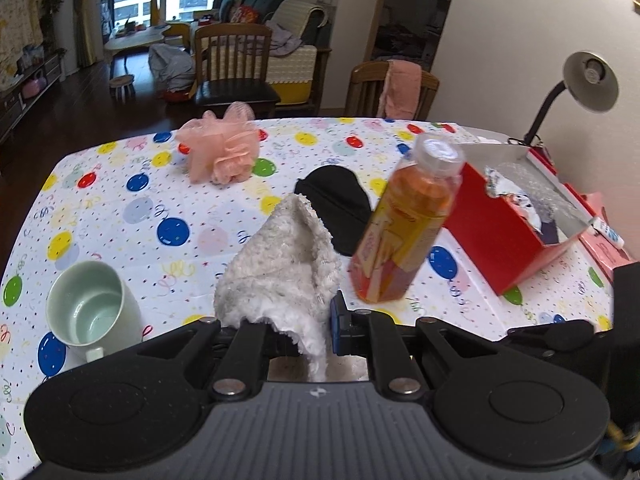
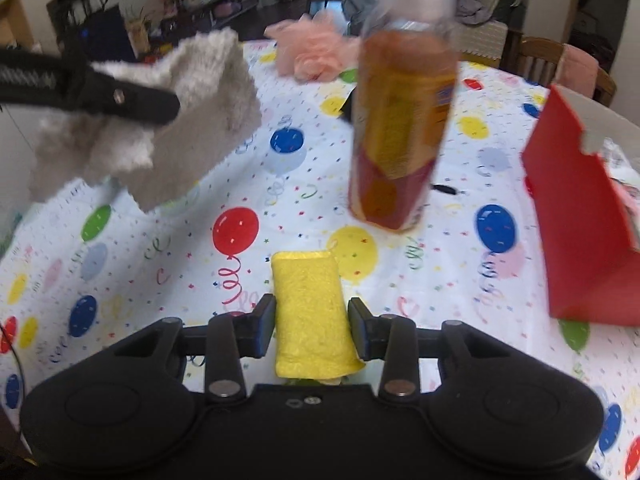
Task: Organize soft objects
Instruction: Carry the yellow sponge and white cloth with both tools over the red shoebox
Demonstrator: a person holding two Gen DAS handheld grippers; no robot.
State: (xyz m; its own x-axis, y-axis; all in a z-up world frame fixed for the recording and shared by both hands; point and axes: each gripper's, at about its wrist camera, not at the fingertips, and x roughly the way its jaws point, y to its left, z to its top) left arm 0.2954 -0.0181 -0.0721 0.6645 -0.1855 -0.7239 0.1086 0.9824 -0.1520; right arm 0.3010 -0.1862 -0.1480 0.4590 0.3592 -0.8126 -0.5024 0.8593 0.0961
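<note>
1. The left fingers (image 1: 298,326) are pinched almost fully together on a white fluffy cloth (image 1: 280,268); the cloth stands up in a rumpled peak ahead of them and a strip of it trails down behind the grip. In the right wrist view the same cloth (image 2: 208,116) hangs clear of the worktop, clamped by a black finger (image 2: 132,100).
2. The right fingers (image 2: 311,330) stand partly open on either side of a yellow folded cloth (image 2: 308,316). The cloth lies on the worktop between the pads; whether the pads touch its edges cannot be told.
3. Just beyond both grippers stands an orange drink bottle (image 1: 408,220) with a clear cap, upright on the worktop; it is blurred in the right wrist view (image 2: 400,120).
4. A black soft pad (image 1: 336,204) lies flat behind the white cloth and to the left of the bottle.
5. A pink mesh bath puff (image 1: 220,148) sits near the far edge of the worktop, well apart from the grippers.
6. A pale green mug (image 1: 90,308) stands at the left, near the left gripper.
7. A red open box (image 1: 504,232) sits at the right with packets and wrapping inside; a grey desk lamp (image 1: 588,80) rises behind it.
8. The worktop (image 1: 120,208) is covered with a white balloon-print cloth.
</note>
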